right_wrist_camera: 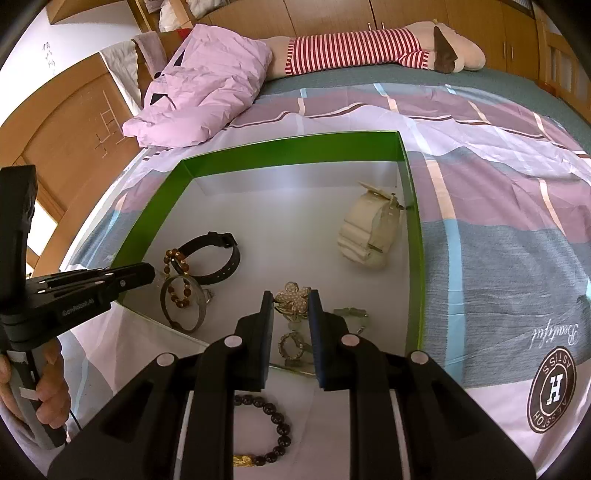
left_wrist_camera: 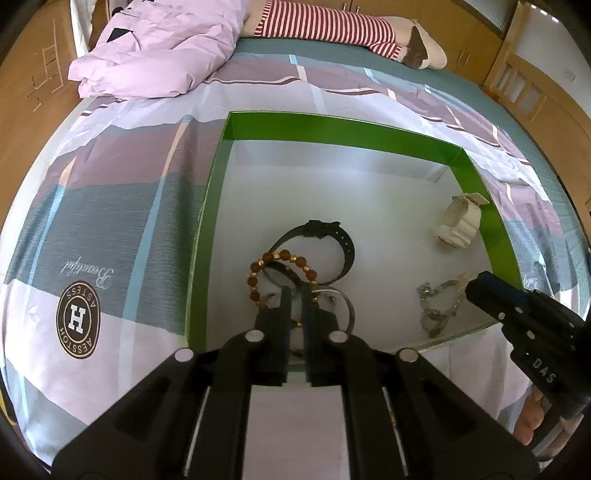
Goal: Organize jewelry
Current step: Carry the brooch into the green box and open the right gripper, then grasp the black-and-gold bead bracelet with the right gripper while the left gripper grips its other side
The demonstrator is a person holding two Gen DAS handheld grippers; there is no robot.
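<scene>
A green-walled box [left_wrist_camera: 332,127] [right_wrist_camera: 288,147] with a white floor lies on the bed. In it are a black watch [left_wrist_camera: 325,236] [right_wrist_camera: 218,258], a brown bead bracelet [left_wrist_camera: 280,258] [right_wrist_camera: 177,269], a grey metal bangle [left_wrist_camera: 343,306] [right_wrist_camera: 184,306], a cream watch [left_wrist_camera: 460,221] [right_wrist_camera: 369,236] and a silver flower jewelry piece [left_wrist_camera: 436,302] [right_wrist_camera: 293,301]. My left gripper [left_wrist_camera: 294,295] has its jaws nearly closed, tips over the bangle and bracelet. My right gripper [right_wrist_camera: 291,302] [left_wrist_camera: 480,286] is open around the flower piece. A dark bead bracelet [right_wrist_camera: 273,428] with a gold charm lies outside the box, under my right gripper.
The bed has a plaid sheet [left_wrist_camera: 110,221] with a round H logo [right_wrist_camera: 552,389]. A folded pink quilt [left_wrist_camera: 159,51] and a striped plush toy [right_wrist_camera: 369,48] lie at the far side. Wooden cabinets [left_wrist_camera: 454,33] stand behind.
</scene>
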